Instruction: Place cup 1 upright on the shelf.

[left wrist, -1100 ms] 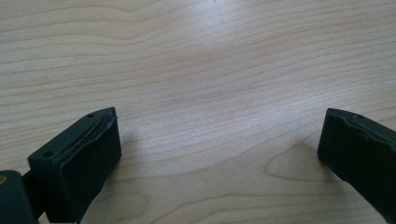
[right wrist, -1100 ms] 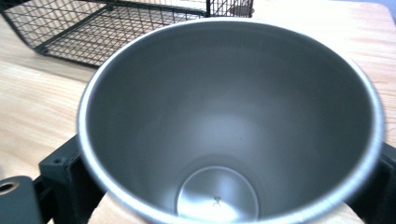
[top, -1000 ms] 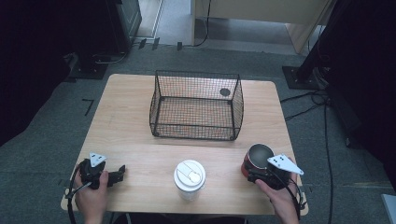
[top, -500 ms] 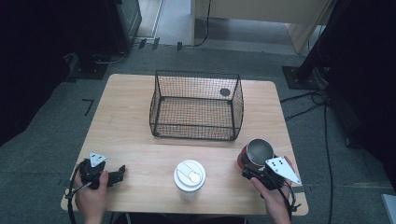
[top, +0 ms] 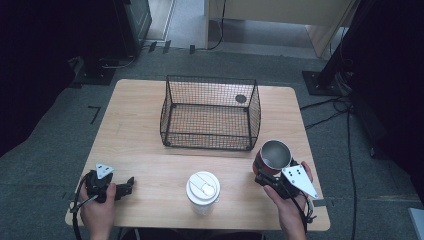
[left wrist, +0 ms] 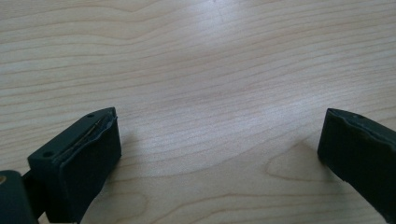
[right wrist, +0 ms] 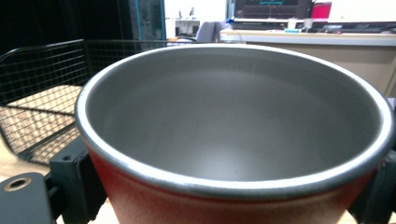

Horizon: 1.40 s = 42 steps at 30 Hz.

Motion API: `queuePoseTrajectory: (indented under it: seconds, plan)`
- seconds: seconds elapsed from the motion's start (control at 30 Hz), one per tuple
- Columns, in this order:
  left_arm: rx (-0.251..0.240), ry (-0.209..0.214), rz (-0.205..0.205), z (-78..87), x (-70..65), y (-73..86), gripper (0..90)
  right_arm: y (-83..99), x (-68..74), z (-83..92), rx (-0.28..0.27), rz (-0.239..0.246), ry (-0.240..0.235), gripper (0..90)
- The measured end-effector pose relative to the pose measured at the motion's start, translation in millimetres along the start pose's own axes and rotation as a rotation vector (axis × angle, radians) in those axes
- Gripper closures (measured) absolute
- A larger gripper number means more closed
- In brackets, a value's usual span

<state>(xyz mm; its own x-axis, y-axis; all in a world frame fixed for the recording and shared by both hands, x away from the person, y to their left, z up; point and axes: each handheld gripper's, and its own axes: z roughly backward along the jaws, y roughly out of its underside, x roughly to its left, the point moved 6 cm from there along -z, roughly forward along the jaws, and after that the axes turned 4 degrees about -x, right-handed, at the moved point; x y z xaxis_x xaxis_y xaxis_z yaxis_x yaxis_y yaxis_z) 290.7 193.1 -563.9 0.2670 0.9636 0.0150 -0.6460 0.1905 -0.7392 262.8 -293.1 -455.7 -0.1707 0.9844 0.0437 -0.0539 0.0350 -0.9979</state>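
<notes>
I'm gripping the red cup (top: 272, 159) in my right claw (top: 267, 176), just beside the basket (top: 210, 113), readying a drop; left claw (top: 129, 183) idling agape.

Red cup (top: 272, 159) with grey inside, black mesh basket (top: 210, 114), white lid (top: 203, 187).

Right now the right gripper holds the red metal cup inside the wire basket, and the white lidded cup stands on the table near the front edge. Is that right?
Not quite. The red metal cup in the right gripper is not inside the wire basket; it is outside, beside the basket's front right corner, as the high view shows. The white lidded cup does stand on the table near the front edge.
</notes>
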Motion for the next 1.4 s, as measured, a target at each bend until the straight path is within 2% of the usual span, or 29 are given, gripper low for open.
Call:
queuePoseTrajectory:
  seconds: [0.07, 0.17, 0.2, 0.3, 0.47, 0.5, 0.53, 0.63, 0.7, 0.83, 1.07, 1.3, 1.4]
  plan:
    - [0.000, 0.000, 0.000, 0.0, 0.0, 0.0, 0.0, -1.2, -1.0, -2.4, -0.031, 0.017, 0.007, 7.4]
    - [0.000, 0.000, 0.000, 0.0, 0.0, 0.0, 0.0, -4.2, 1.2, -6.5, -0.117, 0.062, -0.002, 7.4]
    - [0.000, 0.000, 0.000, 0.0, 0.0, 0.0, 0.0, -5.2, 2.2, -7.2, -0.123, 0.070, -0.001, 7.4]
    - [0.000, 0.000, 0.000, 0.0, 0.0, 0.0, 0.0, -10.3, 6.8, -8.6, -0.139, 0.046, -0.021, 7.4]
    - [0.000, 0.000, 0.000, 0.0, 0.0, 0.0, 0.0, -23.3, 14.2, -13.5, -0.214, 0.034, -0.038, 7.4]
    - [0.000, 0.000, 0.000, 0.0, 0.0, 0.0, 0.0, -23.3, 14.2, -13.5, -0.214, 0.034, -0.038, 7.4]
    - [0.000, 0.000, 0.000, 0.0, 0.0, 0.0, 0.0, -29.7, 17.9, -15.9, -0.246, 0.028, -0.046, 7.4]
    - [0.000, 0.000, 0.000, 0.0, 0.0, 0.0, 0.0, -36.3, 22.0, -18.3, -0.268, 0.028, -0.054, 7.4]
    - [0.000, 0.000, 0.000, 0.0, 0.0, 0.0, 0.0, -45.1, 28.2, -22.1, -0.306, 0.032, -0.045, 7.4]
    - [-0.002, -0.001, 0.002, -0.1, -0.1, -0.1, 0.0, -54.4, 37.5, -27.6, -0.336, 0.039, -0.057, 7.4]
    - [-0.002, -0.001, 0.002, -0.1, -0.1, -0.1, 0.0, -67.0, 52.2, -38.9, -0.357, 0.043, -0.084, 7.4]
    - [-0.002, -0.001, 0.002, -0.1, -0.1, -0.1, 0.0, -77.5, 58.4, -49.9, -0.377, 0.038, -0.099, 7.4]
    - [-0.002, 0.001, 0.000, -0.2, -0.4, -0.2, 0.0, -82.7, 60.0, -58.4, -0.375, 0.050, -0.101, 7.4]
